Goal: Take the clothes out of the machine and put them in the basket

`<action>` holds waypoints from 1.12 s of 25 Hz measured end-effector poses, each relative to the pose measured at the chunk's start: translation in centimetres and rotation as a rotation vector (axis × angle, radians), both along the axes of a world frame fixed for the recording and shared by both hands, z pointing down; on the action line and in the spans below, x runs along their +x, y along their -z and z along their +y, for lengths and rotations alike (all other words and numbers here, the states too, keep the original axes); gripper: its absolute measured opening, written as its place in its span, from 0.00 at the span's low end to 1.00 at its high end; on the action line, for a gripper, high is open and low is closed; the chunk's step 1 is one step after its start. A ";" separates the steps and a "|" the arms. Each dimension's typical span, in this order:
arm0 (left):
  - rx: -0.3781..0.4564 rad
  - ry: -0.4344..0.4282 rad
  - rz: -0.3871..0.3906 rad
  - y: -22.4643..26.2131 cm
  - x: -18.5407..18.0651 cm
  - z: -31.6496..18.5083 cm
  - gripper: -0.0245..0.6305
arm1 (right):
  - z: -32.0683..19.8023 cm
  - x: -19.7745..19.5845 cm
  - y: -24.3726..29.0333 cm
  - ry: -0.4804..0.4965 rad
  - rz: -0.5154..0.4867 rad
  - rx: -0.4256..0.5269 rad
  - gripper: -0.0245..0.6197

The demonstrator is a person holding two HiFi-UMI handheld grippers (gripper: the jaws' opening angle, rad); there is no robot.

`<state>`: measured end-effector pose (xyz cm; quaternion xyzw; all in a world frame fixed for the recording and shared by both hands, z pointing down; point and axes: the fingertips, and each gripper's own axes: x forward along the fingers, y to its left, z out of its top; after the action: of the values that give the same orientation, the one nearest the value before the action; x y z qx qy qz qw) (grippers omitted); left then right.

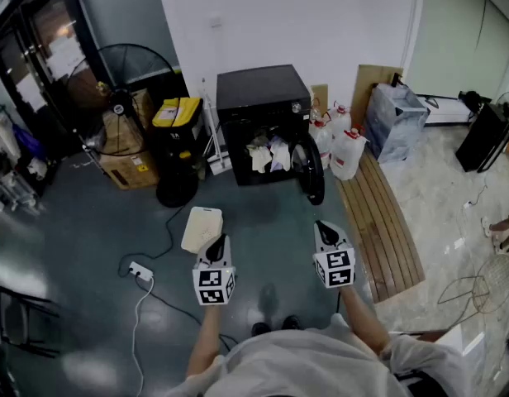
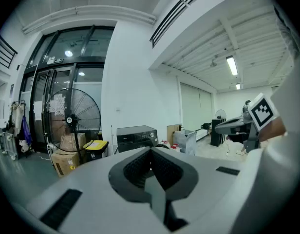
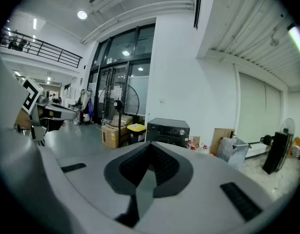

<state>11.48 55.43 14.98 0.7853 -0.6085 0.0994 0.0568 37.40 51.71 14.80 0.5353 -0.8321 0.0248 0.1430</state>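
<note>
The black machine (image 1: pixel 259 114) stands against the far wall with its round door (image 1: pixel 309 169) swung open to the right. Pale clothes (image 1: pixel 268 155) fill its opening. A cream basket (image 1: pixel 202 228) lies on the grey floor in front of it, just beyond my left gripper (image 1: pixel 219 241). That gripper is shut and empty; the right gripper (image 1: pixel 322 226) is also shut and empty. Both are held well short of the machine. It shows small and distant past the closed jaws in the left gripper view (image 2: pixel 136 136) and the right gripper view (image 3: pixel 168 131).
A standing fan (image 1: pixel 122 73), a cardboard box (image 1: pixel 126 162) and a yellow-lidded black bin (image 1: pixel 177 135) stand left of the machine. Water jugs (image 1: pixel 346 152), a grey bag (image 1: pixel 395 120) and a wooden slat panel (image 1: pixel 387 222) lie right. A power strip (image 1: pixel 140 270) with cable is near my left.
</note>
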 end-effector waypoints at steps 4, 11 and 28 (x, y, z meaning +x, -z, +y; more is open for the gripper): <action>0.012 0.004 -0.003 0.2 0.7 0.2 0.07 | 0.3 0.6 -0.1 0.005 -0.001 -0.001 0.07; 0.017 0.024 -0.003 0.5 2.1 -0.3 0.07 | -0.2 1.9 -0.1 0.015 -0.010 0.001 0.07; -0.022 0.049 -0.029 -2.4 5.9 -3.0 0.07 | -3.1 5.1 -2.4 0.045 0.004 -0.020 0.07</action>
<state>17.43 52.38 17.36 0.7681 -0.6270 0.1160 0.0591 42.52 48.63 17.20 0.5150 -0.8434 0.0287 0.1506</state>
